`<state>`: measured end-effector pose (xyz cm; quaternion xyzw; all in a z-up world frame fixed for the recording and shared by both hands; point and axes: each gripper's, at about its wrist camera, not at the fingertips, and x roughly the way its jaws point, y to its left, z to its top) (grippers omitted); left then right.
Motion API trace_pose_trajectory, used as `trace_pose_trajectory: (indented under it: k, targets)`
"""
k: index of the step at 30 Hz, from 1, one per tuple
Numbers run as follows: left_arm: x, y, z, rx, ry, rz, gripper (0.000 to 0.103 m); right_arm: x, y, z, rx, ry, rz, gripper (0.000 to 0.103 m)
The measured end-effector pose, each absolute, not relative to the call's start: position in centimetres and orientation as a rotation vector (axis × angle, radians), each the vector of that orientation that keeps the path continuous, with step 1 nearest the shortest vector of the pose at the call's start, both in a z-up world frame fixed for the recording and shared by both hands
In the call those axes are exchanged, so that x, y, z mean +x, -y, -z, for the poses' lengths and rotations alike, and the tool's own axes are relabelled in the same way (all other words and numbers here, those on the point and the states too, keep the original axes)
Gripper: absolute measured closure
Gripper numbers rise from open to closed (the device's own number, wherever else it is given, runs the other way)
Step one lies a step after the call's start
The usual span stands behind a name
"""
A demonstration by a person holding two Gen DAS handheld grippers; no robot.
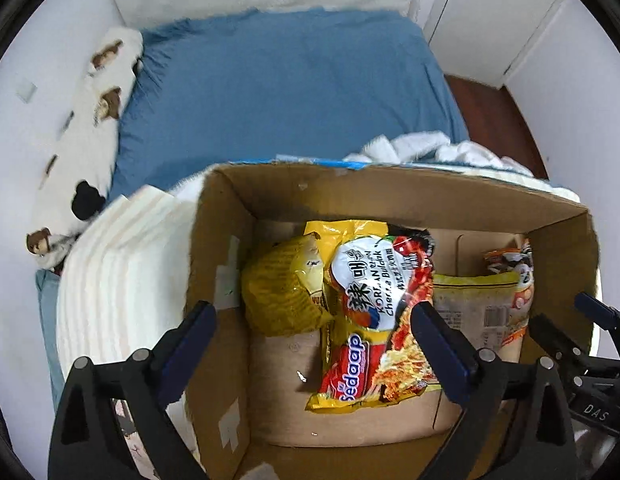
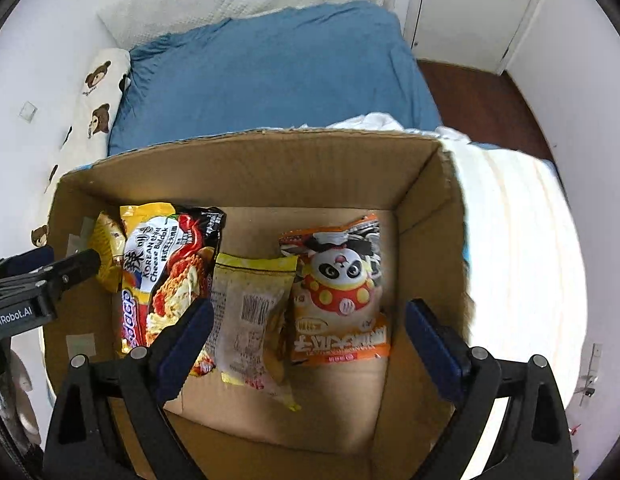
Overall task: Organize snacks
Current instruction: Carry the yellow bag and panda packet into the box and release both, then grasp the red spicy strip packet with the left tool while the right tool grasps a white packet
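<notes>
Hovering over an open brown cardboard box (image 2: 246,168) on a blue-sheeted bed (image 2: 270,72), left gripper (image 1: 313,344) and right gripper (image 2: 308,334) both spread wide and empty, red-and-yellow noodle packet (image 2: 166,272), pale yellow-edged packet (image 2: 250,312), orange panda snack bag (image 2: 337,288) lying flat on the box floor

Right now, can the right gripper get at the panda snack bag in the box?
Probably yes. The right gripper hangs open over the cardboard box, with the panda bag lying flat on top between its fingers. Only the pale yellow packet beside it overlaps its edge slightly.
</notes>
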<state>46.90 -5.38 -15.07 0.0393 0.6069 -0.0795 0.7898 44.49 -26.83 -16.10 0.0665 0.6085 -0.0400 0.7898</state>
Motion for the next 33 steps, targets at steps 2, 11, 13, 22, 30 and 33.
trace_pose_trajectory:
  k: [2,11,13,22,30,33]
  targets:
    - [45.3,5.2,13.8,0.078,-1.248,0.161,0.003,43.2,26.5,15.2,0.132,-1.275,0.094,0.005]
    - [37.7,4.9,9.6,0.076,-1.079,0.129,0.004,35.4,24.4,11.2,0.128,-1.144,0.058,0.005]
    - [35.7,4.9,8.9,0.071,-1.058,0.125,0.004,33.6,23.9,10.5,0.127,-1.123,0.042,0.005]
    - [27.4,3.4,6.7,0.041,-0.982,0.064,0.004,26.2,22.2,8.5,0.155,-1.053,-0.074,0.005]
    - [21.9,3.5,12.2,0.183,-1.096,0.085,0.004,19.0,23.9,14.8,0.301,-1.203,-0.093,0.005]
    - [21.5,4.2,15.6,0.295,-1.151,0.122,0.004,17.7,24.8,16.9,0.368,-1.246,-0.063,0.005]
